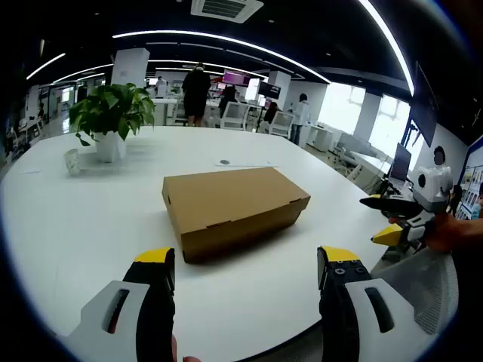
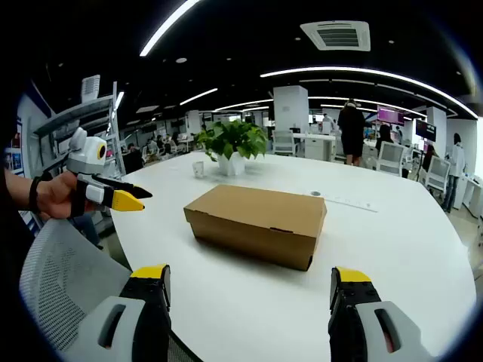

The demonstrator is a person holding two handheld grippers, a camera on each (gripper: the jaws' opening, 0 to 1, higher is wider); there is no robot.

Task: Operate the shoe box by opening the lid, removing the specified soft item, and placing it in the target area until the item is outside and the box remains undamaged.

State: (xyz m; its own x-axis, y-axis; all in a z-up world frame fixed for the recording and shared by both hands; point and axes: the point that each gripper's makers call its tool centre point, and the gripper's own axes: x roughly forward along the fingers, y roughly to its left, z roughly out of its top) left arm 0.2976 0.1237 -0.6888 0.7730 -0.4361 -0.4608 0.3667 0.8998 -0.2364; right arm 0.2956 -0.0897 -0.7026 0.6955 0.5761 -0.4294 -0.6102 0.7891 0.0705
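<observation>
A closed brown cardboard shoe box (image 1: 232, 207) lies on the white table (image 1: 90, 226), its lid down. In the left gripper view my left gripper (image 1: 245, 260) stands open just short of the box, jaws wide apart with yellow tips and nothing between them. My right gripper (image 1: 392, 219) comes in from the right edge, held in a hand, off the table's side. In the right gripper view the same box (image 2: 256, 219) sits ahead of my open right gripper (image 2: 249, 277), and my left gripper (image 2: 124, 194) hovers at the left, open, held by a hand.
A potted green plant (image 1: 112, 113) and a small white cup (image 1: 72, 161) stand at the table's far left. A grey mesh chair back (image 2: 56, 279) sits at the near table edge. People, desks and chairs fill the office behind. A thin strip (image 1: 241, 164) lies past the box.
</observation>
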